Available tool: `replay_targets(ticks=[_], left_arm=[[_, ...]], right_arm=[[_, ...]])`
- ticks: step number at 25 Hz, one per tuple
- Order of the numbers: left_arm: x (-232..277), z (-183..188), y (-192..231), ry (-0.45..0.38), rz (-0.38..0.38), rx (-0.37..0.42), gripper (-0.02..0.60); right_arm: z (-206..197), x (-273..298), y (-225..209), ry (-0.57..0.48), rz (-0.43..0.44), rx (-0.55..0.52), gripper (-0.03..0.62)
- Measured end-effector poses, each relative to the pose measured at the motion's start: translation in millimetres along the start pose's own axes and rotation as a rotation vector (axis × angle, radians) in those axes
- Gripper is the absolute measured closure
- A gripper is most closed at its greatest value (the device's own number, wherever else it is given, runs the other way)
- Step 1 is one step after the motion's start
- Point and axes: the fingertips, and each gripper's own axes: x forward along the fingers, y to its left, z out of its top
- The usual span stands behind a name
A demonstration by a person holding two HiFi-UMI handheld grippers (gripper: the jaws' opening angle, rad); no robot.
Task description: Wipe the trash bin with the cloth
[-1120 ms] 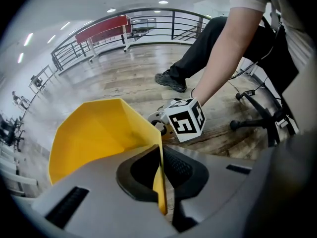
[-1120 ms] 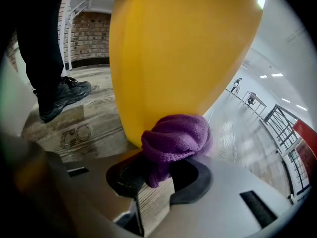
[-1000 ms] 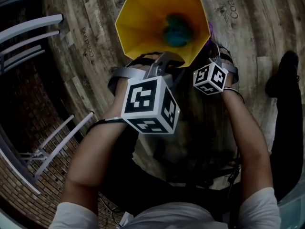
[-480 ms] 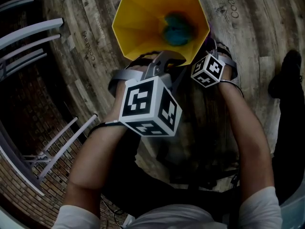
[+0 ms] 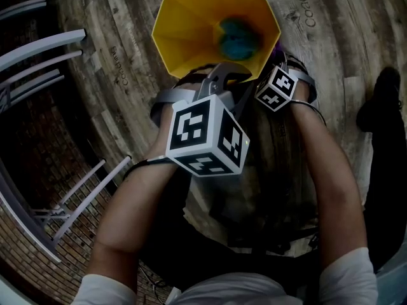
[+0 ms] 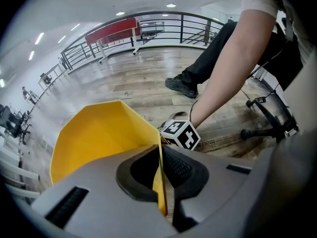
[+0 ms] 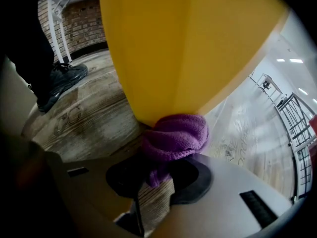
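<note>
A yellow trash bin (image 5: 203,24) stands on the wooden floor, with something teal (image 5: 238,38) lying at its bottom. My left gripper (image 6: 161,168) is shut on the bin's near rim (image 6: 157,152), the thin yellow wall clamped between its pads. My right gripper (image 7: 157,175) is shut on a purple cloth (image 7: 174,139), whose bunched end presses against the lower outside wall of the bin (image 7: 173,43). In the head view the right gripper's marker cube (image 5: 276,88) sits beside the bin's right side, and a sliver of the purple cloth (image 5: 279,43) shows there.
Grey metal chair frames (image 5: 51,49) stand at the left over a brick-patterned floor (image 5: 38,145). A black shoe (image 5: 380,94) is at the right. The left gripper view shows an office chair base (image 6: 267,128) and a railing (image 6: 163,21) beyond.
The right gripper with the cloth has sunk lower along the bin's outer wall. The left gripper, still clamped on the rim, has shifted a little to the right.
</note>
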Motion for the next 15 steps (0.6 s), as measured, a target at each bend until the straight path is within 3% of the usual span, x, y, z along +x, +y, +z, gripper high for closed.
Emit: replay_targets(ticks=[13, 15], left_arm=[[1.2, 8.5, 2.6, -0.025, 0.008, -0.029, 0.568], [-3.4, 10.3, 5.4, -0.045, 0.021, -0.042, 0.537]], right_arm=[[-2.4, -7.0, -6.8, -0.002, -0.012, -0.013, 0.482], [-1.2, -12.3, -8.6, -0.011, -0.022, 0.003, 0.482]])
